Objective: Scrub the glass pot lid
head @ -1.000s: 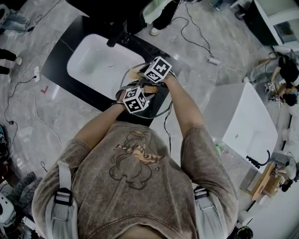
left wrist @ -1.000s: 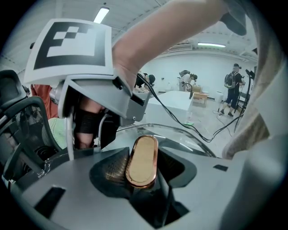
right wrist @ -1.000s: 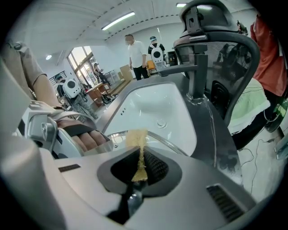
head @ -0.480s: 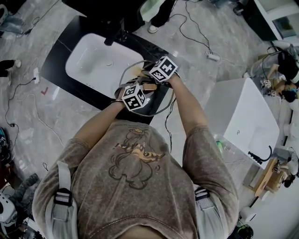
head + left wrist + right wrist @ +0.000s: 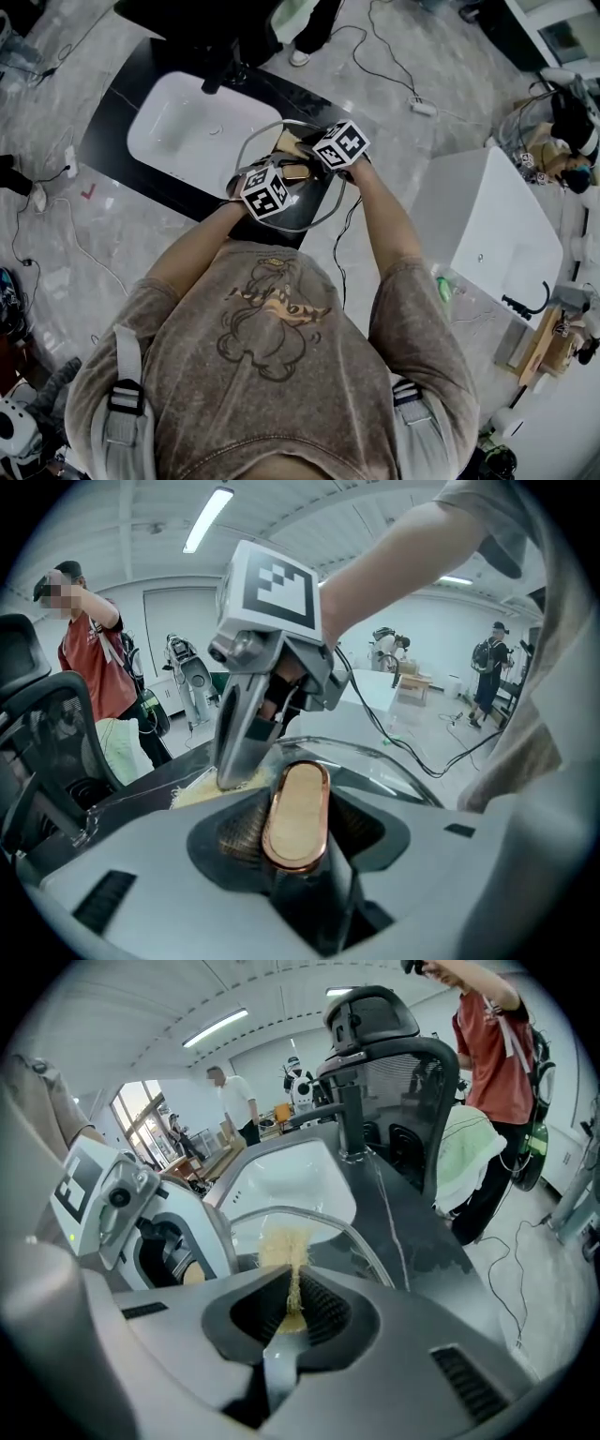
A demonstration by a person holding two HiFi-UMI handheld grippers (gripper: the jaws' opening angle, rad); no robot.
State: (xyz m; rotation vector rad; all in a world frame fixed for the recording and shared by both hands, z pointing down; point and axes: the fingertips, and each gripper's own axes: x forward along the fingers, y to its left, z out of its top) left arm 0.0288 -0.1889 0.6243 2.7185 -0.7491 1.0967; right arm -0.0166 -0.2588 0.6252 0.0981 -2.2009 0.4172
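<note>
The left gripper (image 5: 298,834) clamps its jaws, set fairly wide, on the copper-rimmed handle (image 5: 295,799) of the glass lid (image 5: 314,208), apparently to steady the lid over the counter (image 5: 112,131) for scrubbing. Just beyond it, the right gripper (image 5: 292,1299) pinches a thin yellow pad (image 5: 284,1241) between nearly closed jaws, with the pad's free end pressed to the glass beneath its tips. The sink (image 5: 187,127) lies just past both grippers, likely handy for rinsing.
</note>
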